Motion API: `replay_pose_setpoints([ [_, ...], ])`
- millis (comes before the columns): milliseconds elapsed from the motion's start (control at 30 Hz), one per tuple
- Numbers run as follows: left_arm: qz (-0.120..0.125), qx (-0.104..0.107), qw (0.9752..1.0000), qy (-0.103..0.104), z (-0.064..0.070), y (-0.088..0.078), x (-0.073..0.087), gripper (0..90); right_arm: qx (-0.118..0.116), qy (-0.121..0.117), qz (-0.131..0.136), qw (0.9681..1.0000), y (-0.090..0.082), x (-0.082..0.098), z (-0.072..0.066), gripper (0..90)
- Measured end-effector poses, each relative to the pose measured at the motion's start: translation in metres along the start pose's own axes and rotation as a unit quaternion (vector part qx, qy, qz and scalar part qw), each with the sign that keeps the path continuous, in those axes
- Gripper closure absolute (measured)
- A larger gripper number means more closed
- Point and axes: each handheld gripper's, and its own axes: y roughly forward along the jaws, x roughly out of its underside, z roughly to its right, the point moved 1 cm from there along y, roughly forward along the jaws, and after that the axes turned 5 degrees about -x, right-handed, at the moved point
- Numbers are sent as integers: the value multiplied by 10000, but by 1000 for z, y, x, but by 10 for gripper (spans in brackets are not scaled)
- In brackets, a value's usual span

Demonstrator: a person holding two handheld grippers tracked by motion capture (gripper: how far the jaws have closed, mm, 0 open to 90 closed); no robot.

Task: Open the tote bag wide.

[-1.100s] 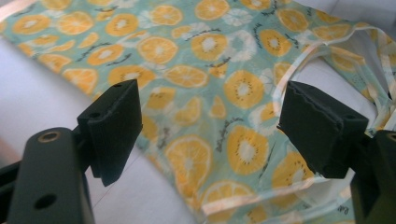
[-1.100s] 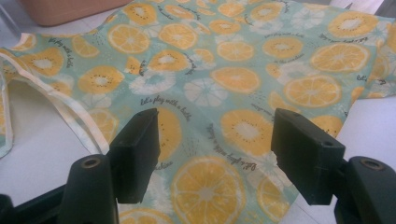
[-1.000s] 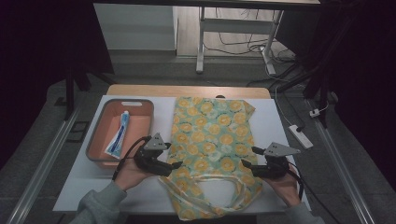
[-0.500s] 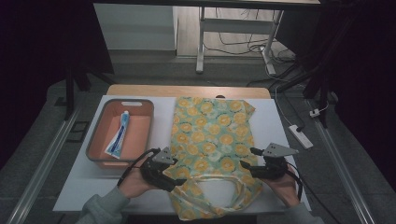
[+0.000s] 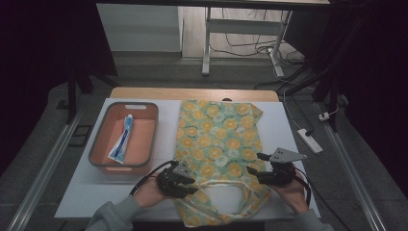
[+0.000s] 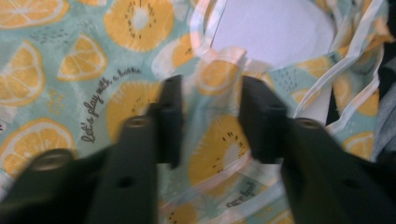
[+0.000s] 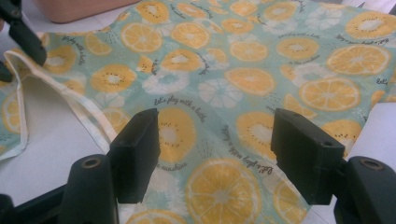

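Note:
A tote bag (image 5: 219, 139) printed with orange slices lies flat on the white table, handles toward the near edge. My left gripper (image 5: 194, 185) rests on its near-left part beside a handle (image 5: 211, 184). In the left gripper view its jaws (image 6: 210, 116) have just been closing and stand half closed around a raised fold of the fabric (image 6: 212, 79), with a gap left. My right gripper (image 5: 255, 163) is at the bag's near-right side; in the right gripper view it (image 7: 215, 140) stands open just above the flat cloth (image 7: 261, 56).
An orange tray (image 5: 96, 144) holding a toothpaste tube (image 5: 122, 139) stands left of the bag. A white power strip (image 5: 310, 140) lies off the table's right side. The left gripper (image 7: 21, 32) is seen at the far left of the right gripper view.
My left gripper moved nearer and down onto the bag by the handle, and its jaws narrowed around the fabric. The right gripper stayed still.

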Motion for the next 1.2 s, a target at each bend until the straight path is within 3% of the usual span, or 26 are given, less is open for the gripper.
replay_pose_setpoints([
  [67,-27,10,10000,-43,-2,0,0,855,-7,2,-12,10000,0,0,0,327],
  [167,79,62,9999,-108,-3,-2,-1,887,-22,3,-30,10000,1,0,0,326],
  [200,306,119,9993,-162,-6,-9,-2,887,-26,-4,-35,10000,1,0,0,327],
  [233,306,119,9993,-162,-6,-9,-2,887,-34,-17,-43,10000,1,0,0,327],
  [267,674,116,9972,-304,-9,-19,-5,888,-47,-22,-48,10000,1,0,0,326],
  [300,674,116,9972,-304,-9,-19,-5,888,-47,-22,-48,10000,1,0,0,326],
  [333,1012,133,9938,-442,-13,-31,-9,888,-57,-36,-55,10000,1,0,-1,326],
  [367,1012,133,9938,-442,-13,-31,-9,888,-65,-40,-60,10000,1,-1,-1,326],
  [400,1243,86,9910,-480,-17,-42,-14,888,-75,-39,-60,9999,1,-1,-2,326],
  [433,1243,86,9910,-480,-17,-42,-14,888,-75,-39,-60,9999,1,-1,-2,326],
  [467,1387,6,9890,-507,-19,-49,-18,888,-111,-44,-59,9999,1,-2,-3,327],
  [500,1387,6,9890,-507,-19,-49,-18,888,-111,-44,-59,9999,1,-2,-3,327],
  [533,1491,-50,9873,-554,-22,-53,-21,888,-175,-77,-50,9998,0,-5,-7,327],
  [633,1551,-157,9858,-630,-26,-56,-22,888,-269,-163,-51,9995,-1,-10,-12,327],
  [667,1608,-213,9840,-731,-31,-58,-22,888,-422,-219,-57,9989,-4,-13,-20,326],
  [767,1646,-262,9824,-841,-36,-60,-19,888,-563,-280,-89,9980,-6,-14,-26,326],
  [800,1691,-284,9805,-957,-40,-62,-17,888,-671,-295,-137,9972,-9,-13,-31,324],
  [933,1704,-250,9794,-1052,-46,-63,-13,888,-919,-332,-311,9947,-16,-6,-43,309],
  [1033,1702,-267,9794,-1054,-47,-63,-13,888,-943,-354,-444,9939,-16,0,-49,282],
  [1133,1739,-292,9782,-1098,-48,-64,-12,888,-1048,-453,-739,9907,-16,8,-58,246],
  [1200,1754,-277,9778,-1113,-49,-65,-12,888,-993,-451,-813,9907,-16,10,-59,242],
])
